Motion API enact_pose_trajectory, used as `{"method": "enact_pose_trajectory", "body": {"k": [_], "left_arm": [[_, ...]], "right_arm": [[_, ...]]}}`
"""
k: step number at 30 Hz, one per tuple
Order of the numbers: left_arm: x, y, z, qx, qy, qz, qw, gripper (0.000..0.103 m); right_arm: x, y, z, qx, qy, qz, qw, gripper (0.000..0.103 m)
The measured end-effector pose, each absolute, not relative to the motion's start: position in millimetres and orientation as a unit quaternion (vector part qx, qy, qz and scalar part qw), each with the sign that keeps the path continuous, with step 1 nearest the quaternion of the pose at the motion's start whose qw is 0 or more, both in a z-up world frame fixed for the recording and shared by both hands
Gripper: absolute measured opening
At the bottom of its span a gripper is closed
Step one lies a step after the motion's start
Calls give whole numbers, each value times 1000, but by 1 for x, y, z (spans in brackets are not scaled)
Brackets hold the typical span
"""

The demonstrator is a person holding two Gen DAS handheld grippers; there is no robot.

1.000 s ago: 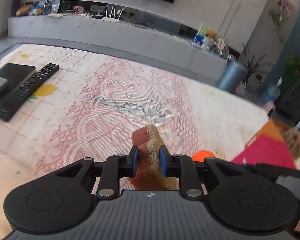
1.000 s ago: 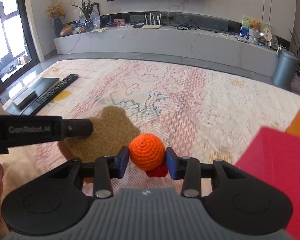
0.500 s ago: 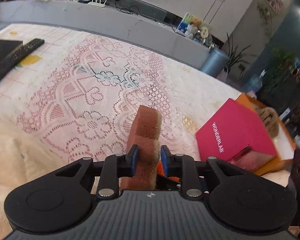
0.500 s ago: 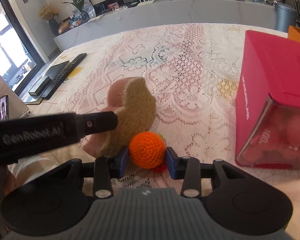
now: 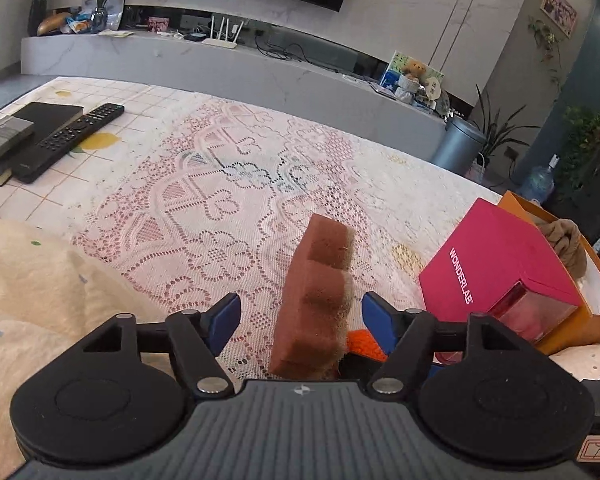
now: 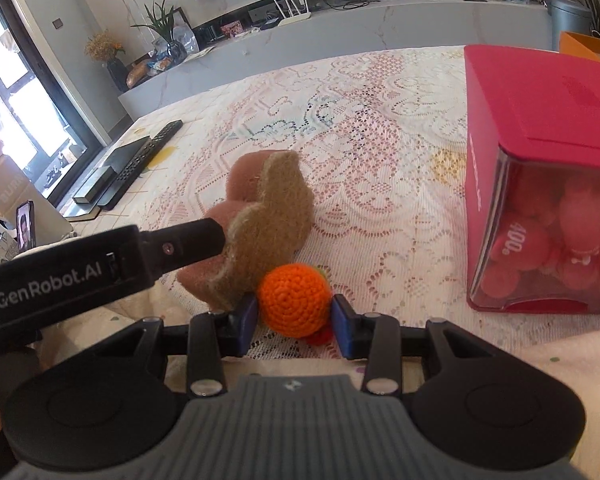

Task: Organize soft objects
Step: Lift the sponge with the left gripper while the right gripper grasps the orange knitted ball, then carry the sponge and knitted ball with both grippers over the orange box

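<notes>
Two grippers met over the lace tablecloth [image 5: 204,216]. Between the left gripper's [image 5: 300,320] opening jaws the brown sponge [image 5: 314,292] stood on edge, clear of both pads. Just beside it, the right gripper [image 6: 295,322] clamped the orange crochet ball [image 6: 294,300].

Bright daylight, fisheye-curved edges, slight softness

Brown wavy-edged sponge with tan scrubby face [image 5: 314,300]: lower end hidden behind gripper body. Orange crocheted ball [image 5: 365,343] mostly hidden behind sponge in left view. Magenta cardboard box with clear front [image 6: 540,168] cut off by right edge; pink contents blurred.
</notes>
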State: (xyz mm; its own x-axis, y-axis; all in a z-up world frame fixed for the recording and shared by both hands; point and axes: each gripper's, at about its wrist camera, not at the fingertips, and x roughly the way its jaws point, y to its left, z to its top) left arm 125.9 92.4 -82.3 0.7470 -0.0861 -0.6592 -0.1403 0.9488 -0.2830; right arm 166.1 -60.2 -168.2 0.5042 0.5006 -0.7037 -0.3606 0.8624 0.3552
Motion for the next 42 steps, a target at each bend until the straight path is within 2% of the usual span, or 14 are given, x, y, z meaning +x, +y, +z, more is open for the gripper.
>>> {"method": "enact_pose_trajectory", "body": {"k": [7, 11, 14, 15, 16, 27, 42], "left_arm": [[141, 77, -94, -150, 379, -9, 913, 82], [146, 73, -102, -134, 390, -6, 911, 71], [143, 78, -103, -146, 388, -3, 910, 53], [142, 79, -103, -149, 388, -4, 910, 44], [142, 79, -103, -150, 387, -3, 910, 42], [120, 84, -84, -170, 315, -2, 934, 39], [104, 39, -25, -132, 275, -37, 952, 39]], "right_arm": [[165, -58, -171, 73, 422, 253, 867, 40], [165, -61, -174, 77, 420, 256, 868, 40], [164, -60, -175, 75, 420, 259, 867, 40], [164, -60, -175, 72, 419, 259, 867, 41], [163, -59, -175, 70, 418, 259, 868, 41], [154, -75, -153, 84, 397, 234, 884, 40], [119, -148, -71, 140, 269, 210, 930, 40]]}}
